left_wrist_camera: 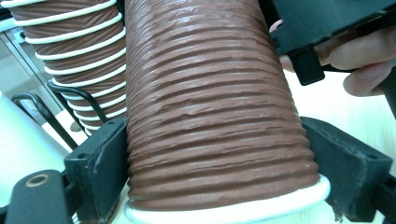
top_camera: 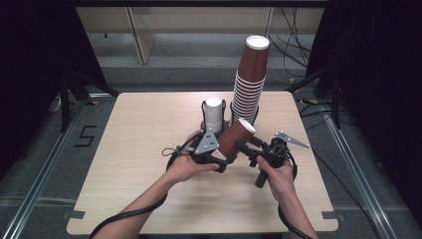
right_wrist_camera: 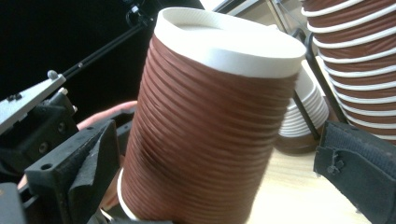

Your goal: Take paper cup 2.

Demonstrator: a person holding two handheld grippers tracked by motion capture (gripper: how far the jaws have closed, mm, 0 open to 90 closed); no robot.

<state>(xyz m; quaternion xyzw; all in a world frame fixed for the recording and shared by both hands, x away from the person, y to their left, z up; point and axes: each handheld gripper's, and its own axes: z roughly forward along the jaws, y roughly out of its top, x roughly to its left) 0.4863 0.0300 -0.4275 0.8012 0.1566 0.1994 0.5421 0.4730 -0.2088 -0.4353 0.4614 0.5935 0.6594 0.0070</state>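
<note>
Your left gripper [top_camera: 222, 160] pinches 1 brown ribbed cup [top_camera: 236, 137], both pads pressed against its wall just above the white rim. The cup is upside down and tilted, held just in front of the tall cup stack [top_camera: 250, 79], its white base pointing toward that stack. Your right gripper [top_camera: 244, 147] has its jaws spread around the same cup, 1 pad at its side, the other clear of it. The white cup stack [top_camera: 214, 112] sits just left of the tall stack.

Ribbed cup [top_camera: 235, 138] tilted between left gripper [top_camera: 219, 160] and right gripper [top_camera: 247, 148]; cup stack [top_camera: 248, 87] behind, holder [top_camera: 215, 113] left of stack.
</note>
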